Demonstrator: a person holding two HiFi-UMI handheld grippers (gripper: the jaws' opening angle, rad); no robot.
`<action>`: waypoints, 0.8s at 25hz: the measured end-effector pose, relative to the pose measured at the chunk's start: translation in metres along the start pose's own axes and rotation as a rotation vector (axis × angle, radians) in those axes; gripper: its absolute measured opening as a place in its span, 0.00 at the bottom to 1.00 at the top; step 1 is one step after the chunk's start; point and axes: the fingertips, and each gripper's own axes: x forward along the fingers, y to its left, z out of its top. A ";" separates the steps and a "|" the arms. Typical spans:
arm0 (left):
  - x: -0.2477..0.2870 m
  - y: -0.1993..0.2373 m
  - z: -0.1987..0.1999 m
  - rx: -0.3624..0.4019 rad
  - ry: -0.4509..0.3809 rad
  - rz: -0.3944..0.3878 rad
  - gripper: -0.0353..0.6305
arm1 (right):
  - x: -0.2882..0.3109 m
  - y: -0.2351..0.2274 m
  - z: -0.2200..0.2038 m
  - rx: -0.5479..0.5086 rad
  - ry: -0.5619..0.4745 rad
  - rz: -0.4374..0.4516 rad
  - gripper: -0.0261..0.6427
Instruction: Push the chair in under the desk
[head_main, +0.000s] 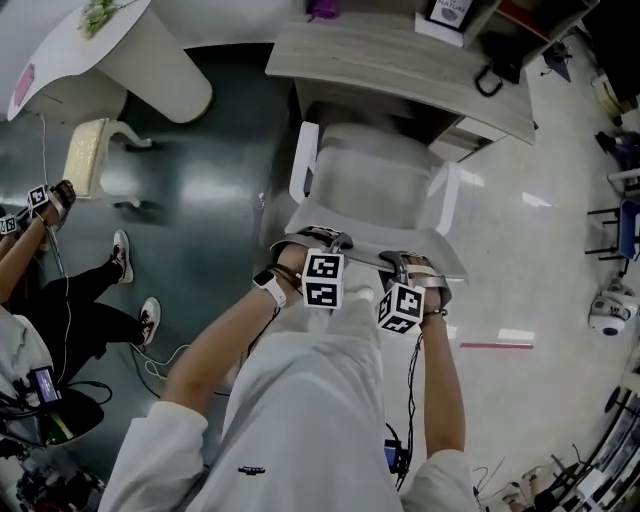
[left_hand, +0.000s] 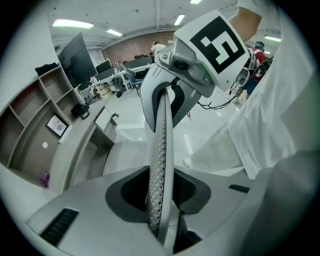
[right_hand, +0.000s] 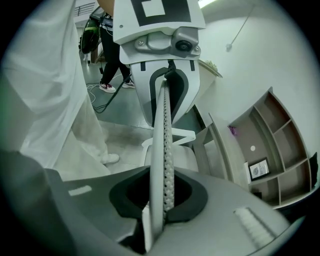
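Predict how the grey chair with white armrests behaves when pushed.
Grey chair probably slides easily on the glossy floor. Thin perforated backrest may flex. Left gripper and right gripper hold its top edge, so it might tip.

The chair is light grey, with a padded seat, two white armrests and a thin perforated backrest. It stands upright and faces the counter, with the backrest on the near side. The far edge of the seat reaches the counter's near edge; most of the seat lies clear of it. The counter has a pale wood-grain top and a dark opening below, directly beyond the chair.
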 end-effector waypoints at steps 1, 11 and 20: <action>0.000 0.004 -0.002 0.003 0.002 0.003 0.20 | 0.002 -0.004 0.001 -0.003 0.003 -0.004 0.11; 0.000 0.036 -0.015 -0.020 0.020 -0.016 0.20 | 0.019 -0.036 0.010 -0.059 0.000 -0.066 0.11; 0.004 0.077 -0.030 0.002 0.023 0.067 0.19 | 0.042 -0.073 0.017 -0.061 -0.010 -0.053 0.11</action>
